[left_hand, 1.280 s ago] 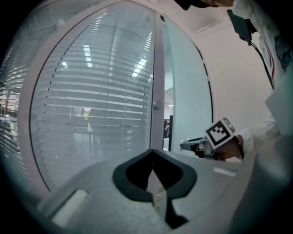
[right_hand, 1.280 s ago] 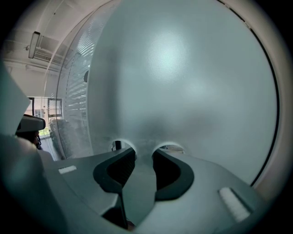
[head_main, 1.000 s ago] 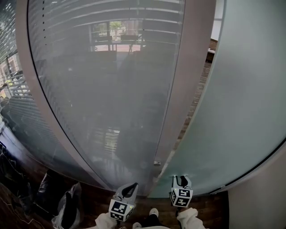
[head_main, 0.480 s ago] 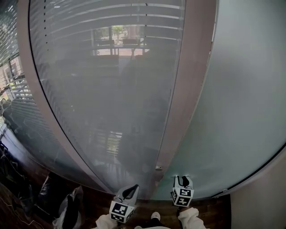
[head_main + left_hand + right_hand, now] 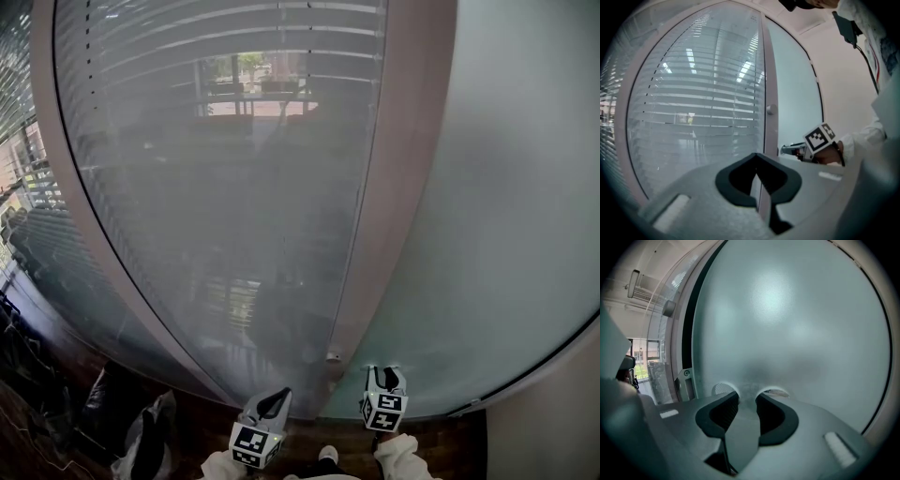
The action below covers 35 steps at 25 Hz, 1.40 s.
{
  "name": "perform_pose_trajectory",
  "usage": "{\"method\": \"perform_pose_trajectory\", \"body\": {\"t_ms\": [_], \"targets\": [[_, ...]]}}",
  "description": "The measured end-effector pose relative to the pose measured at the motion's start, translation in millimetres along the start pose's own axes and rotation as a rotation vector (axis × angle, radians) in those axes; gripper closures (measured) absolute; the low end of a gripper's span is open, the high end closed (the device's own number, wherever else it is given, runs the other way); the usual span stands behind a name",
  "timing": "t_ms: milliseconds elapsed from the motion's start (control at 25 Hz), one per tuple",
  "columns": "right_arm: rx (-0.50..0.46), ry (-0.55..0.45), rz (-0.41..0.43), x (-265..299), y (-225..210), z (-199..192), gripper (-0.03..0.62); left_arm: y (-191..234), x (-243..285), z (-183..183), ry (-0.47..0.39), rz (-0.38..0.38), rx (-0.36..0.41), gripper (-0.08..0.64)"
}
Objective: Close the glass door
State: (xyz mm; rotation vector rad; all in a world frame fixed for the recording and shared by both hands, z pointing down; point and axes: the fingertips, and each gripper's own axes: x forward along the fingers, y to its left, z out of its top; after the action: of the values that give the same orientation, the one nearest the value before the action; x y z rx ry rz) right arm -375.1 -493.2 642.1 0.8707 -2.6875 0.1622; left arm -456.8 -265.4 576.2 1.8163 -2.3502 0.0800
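Head view: the glass door point(image 5: 506, 216) is a smooth, frosted, pale green pane on the right. Its edge lies against a flat mauve post point(image 5: 394, 187) carrying a small round knob point(image 5: 333, 356). Left of the post is a pane point(image 5: 216, 187) lined with thin horizontal slats. Dark bags point(image 5: 141, 441) slump on the wooden floor point(image 5: 441, 441). The left hand-held gripper point(image 5: 273, 397) is low before the post, and the right hand-held gripper point(image 5: 384, 375) is at the door's foot.

Left gripper view: the grey moulded left hand-held gripper point(image 5: 757, 157) has its dark pads pinched together and empty, aimed at the post point(image 5: 768, 84).

Right gripper view: the right hand-held gripper point(image 5: 746, 397) has a narrow gap with nothing in it, its tips close against the frosted door point(image 5: 787, 319). A screwed metal bracket point(image 5: 686, 380) sits to the left.
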Motion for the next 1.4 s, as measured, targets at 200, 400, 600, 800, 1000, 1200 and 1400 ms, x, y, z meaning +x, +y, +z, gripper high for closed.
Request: {"method": "perform_pose_trajectory", "body": {"t_ms": [200,400,600,800,1000,1200,1400], "targets": [[-0.004,-0.001,0.003,1.6,-1.1,1.2,0.466,-3.6,4.7,0.0,0.006,-0.003,-0.015,0.558],[-0.009,-0.007,0.012,4.5,1.1,3.3,0.465,-2.9,10.9,-1.2,0.01,-0.006,-0.018,0.558],[-0.012,-0.004,0.02,3.8,1.2,2.6,0.465,-6.5,13.9,-1.7,0.011,-0.014,-0.017,0.558],[-0.014,-0.005,0.023,3.7,1.5,2.6,0.465,-6.6,14.0,-2.9,0.016,-0.01,-0.019,0.558],[-0.013,-0.008,0.024,3.8,1.5,2.9,0.465,-7.1,14.2,-3.1,0.019,-0.011,-0.018,0.558],[-0.014,-0.006,0.026,3.6,1.5,1.7,0.465,-8.4,14.6,-4.0,0.017,-0.012,-0.017,0.558],[-0.014,-0.007,0.025,3.7,2.2,2.7,0.465,-7.6,13.9,-3.6,0.016,-0.01,-0.019,0.558]]}}
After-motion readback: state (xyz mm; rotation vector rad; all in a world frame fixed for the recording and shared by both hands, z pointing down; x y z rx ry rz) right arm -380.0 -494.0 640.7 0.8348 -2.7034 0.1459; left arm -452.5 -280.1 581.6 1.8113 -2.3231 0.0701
